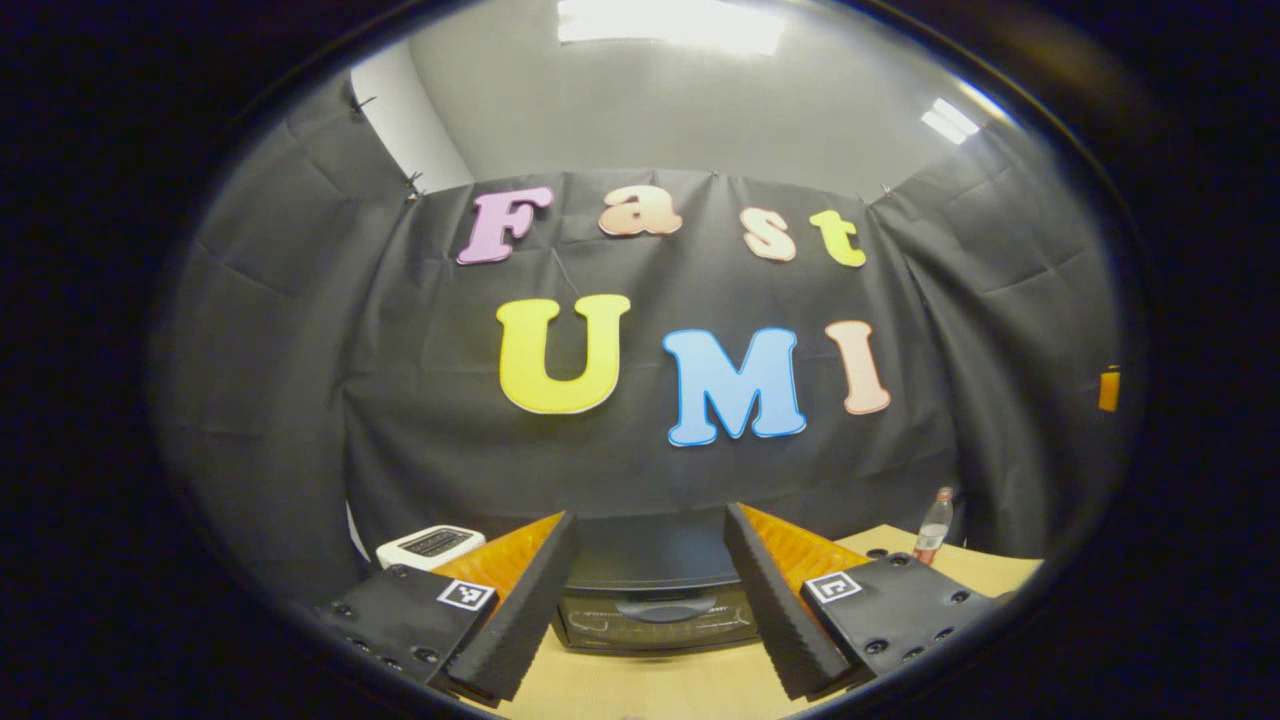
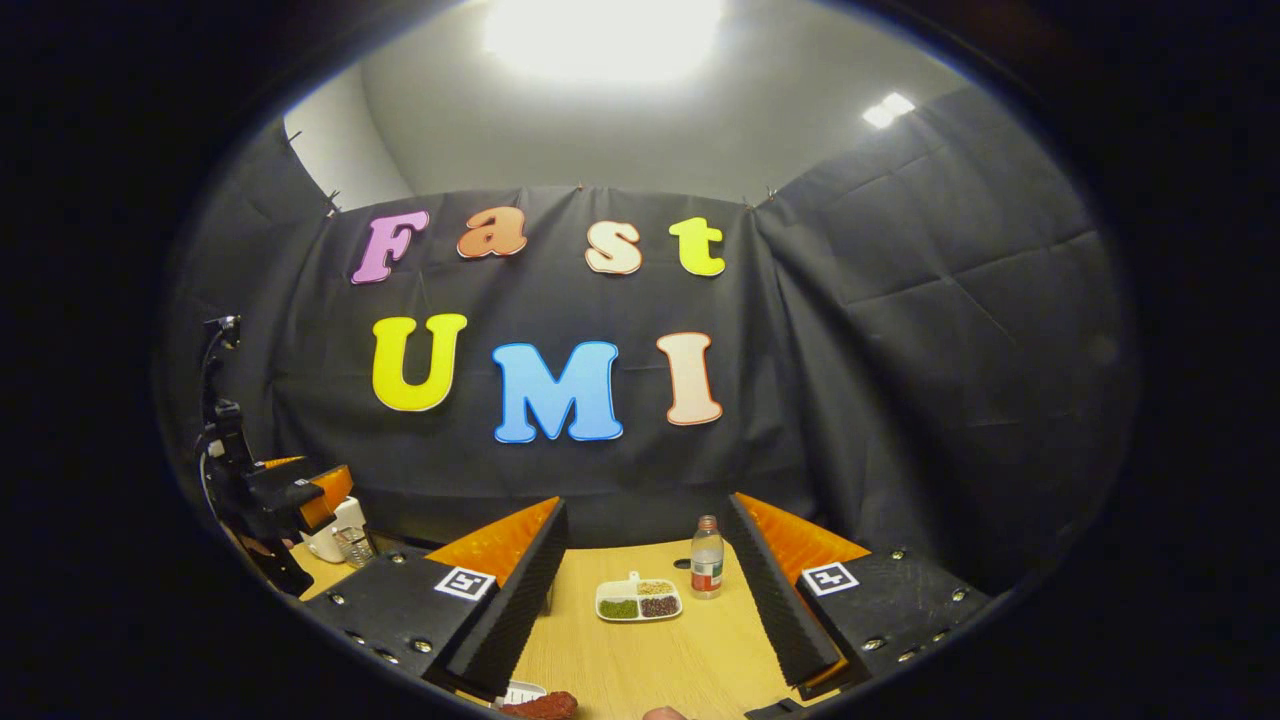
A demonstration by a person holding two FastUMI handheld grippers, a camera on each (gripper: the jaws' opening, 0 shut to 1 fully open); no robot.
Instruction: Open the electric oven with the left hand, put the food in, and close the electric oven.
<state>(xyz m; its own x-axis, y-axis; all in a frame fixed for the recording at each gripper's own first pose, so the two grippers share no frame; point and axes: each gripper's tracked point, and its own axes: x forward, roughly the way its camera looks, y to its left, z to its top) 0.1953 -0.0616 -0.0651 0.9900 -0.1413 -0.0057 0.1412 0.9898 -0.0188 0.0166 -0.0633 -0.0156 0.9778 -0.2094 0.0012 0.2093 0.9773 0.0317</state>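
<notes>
A black electric oven (image 1: 655, 590) stands on the wooden table (image 1: 650, 685) with its door shut and the handle (image 1: 665, 608) facing me. My left gripper (image 1: 650, 515) is open in front of it, one finger on each side of the oven and apart from it. In the right gripper view the left gripper (image 2: 285, 495) shows at the far left above the table. A reddish piece of food (image 2: 545, 705) lies on a white dish (image 2: 520, 692) at the bottom edge, just below and to the left of my open right gripper (image 2: 647, 502), which holds nothing.
A white appliance (image 1: 430, 545) sits left of the oven. A small bottle with a red cap (image 1: 935, 525) stands to the oven's right. A white divided dish of grains (image 2: 640, 600) lies mid-table beside the bottle (image 2: 706, 558). A glass (image 2: 355, 545) stands at the far left.
</notes>
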